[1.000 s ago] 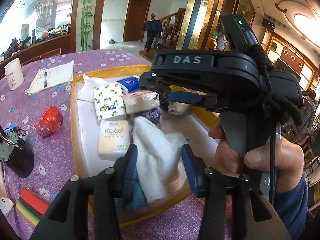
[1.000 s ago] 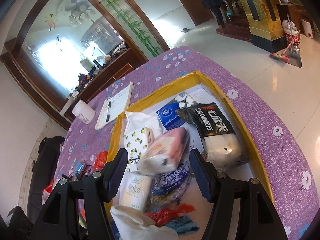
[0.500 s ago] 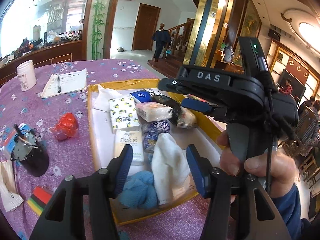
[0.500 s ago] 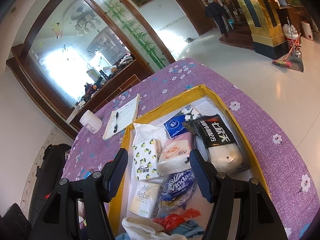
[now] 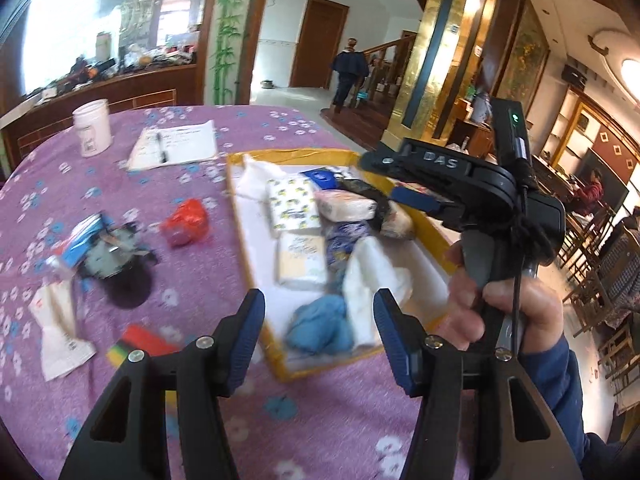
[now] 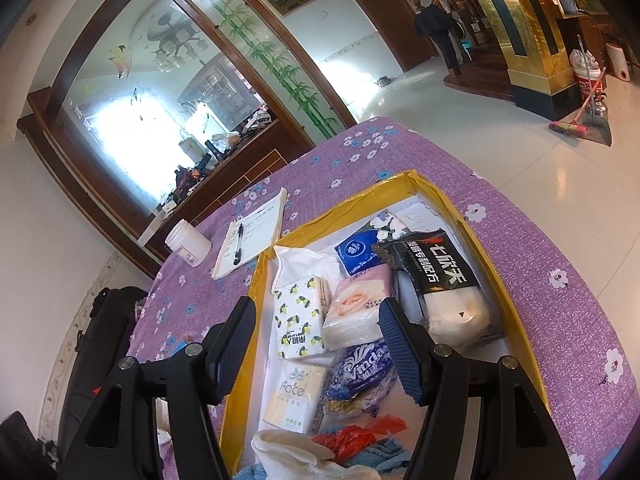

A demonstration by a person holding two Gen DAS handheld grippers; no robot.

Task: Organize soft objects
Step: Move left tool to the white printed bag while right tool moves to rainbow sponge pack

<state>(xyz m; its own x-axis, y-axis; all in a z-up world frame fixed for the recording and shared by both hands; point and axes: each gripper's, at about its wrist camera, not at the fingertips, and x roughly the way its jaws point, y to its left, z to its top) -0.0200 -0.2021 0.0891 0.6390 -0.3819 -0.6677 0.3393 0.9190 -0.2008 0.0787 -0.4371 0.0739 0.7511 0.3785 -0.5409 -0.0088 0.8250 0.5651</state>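
Yellow-rimmed shallow cardboard tray point(image 5: 256, 276) at frame centre holds the soft goods: white folded cloth point(image 5: 370, 280), blue knitted bundle point(image 5: 320, 326), lemon-print tissue pack point(image 5: 292, 206), pink rose tissue pack point(image 6: 358, 308).

Left gripper point(image 5: 318, 336) has let go of the white cloth and backed up and away; fingers apart, empty. Cloth now lies in the tray, so one item looks placed.

Right gripper point(image 6: 316, 336): fingers apart over the packs, gripping nothing.

Red crumpled plastic bag point(image 5: 185, 222), left of tray on the purple flowered counter point(image 5: 192, 160), probably remains. Tiled hall beyond.
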